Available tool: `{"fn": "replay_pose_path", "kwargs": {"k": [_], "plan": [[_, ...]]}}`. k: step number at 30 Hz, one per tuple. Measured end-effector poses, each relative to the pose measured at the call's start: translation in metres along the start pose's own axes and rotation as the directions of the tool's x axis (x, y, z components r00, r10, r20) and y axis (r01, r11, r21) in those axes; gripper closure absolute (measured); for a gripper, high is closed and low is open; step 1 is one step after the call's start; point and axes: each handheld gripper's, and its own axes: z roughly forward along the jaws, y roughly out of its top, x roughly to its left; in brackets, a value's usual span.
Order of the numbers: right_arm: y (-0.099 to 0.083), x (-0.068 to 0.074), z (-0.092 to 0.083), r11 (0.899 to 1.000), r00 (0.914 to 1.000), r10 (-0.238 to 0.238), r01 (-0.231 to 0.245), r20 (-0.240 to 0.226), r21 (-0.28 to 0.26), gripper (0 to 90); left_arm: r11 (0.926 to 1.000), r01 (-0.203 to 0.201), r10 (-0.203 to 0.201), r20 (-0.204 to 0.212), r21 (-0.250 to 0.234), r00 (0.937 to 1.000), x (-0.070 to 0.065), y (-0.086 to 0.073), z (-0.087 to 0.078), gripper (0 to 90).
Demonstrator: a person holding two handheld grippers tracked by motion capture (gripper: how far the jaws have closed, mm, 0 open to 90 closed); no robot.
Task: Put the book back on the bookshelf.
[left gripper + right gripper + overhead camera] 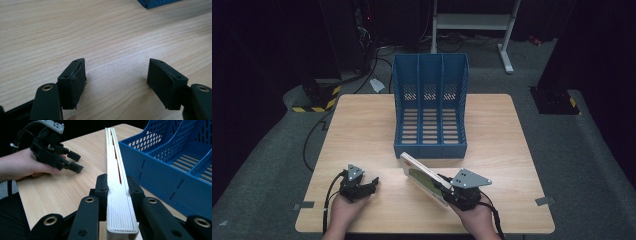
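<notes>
A thin book with a white and green cover stands tilted on its edge above the table's front middle. My right gripper is shut on its near end. In the right gripper view the book's page edge runs away between the two black pads. A blue three-slot file rack lies just beyond it with its slots open. My left gripper rests on the table at the front left, open with nothing in it. In the left gripper view the left gripper has bare wood between its pads.
The wooden table ends close behind both hands. The rack sits right beside the book's far end. A white frame on legs and cables stand on the grey floor beyond the table.
</notes>
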Motion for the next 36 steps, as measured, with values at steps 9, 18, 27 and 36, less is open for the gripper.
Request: {"fn": "replay_pose_path", "kwargs": {"k": [9, 18, 27, 36], "plan": [[0.012, 0.001, -0.010, 0.999, 0.9999, 0.010, -0.011, -0.010, -0.049, 75.6, 1.0000, -0.004, 0.004, 0.001, 0.003, 1.0000, 0.000, 0.000, 0.000, 31.1], [0.034, -0.007, -0.016, 0.995, 0.9998, 0.013, -0.011, 0.016, -0.104, 75.5, 1.0000, -0.008, 0.008, 0.006, 0.005, 1.0000, 0.000, 0.000, 0.000, 30.3], [0.051, -0.025, -0.018, 0.992, 0.9963, 0.049, -0.040, 0.071, -0.122, 75.6, 0.9999, -0.016, 0.016, 0.009, 0.002, 0.9998, 0.000, 0.000, 0.000, 30.0], [0.063, -0.040, -0.024, 0.989, 0.9883, 0.068, -0.049, 0.137, -0.138, 75.6, 0.9999, -0.012, 0.012, 0.011, -0.001, 0.9999, 0.000, 0.000, 0.000, 29.5]]}}
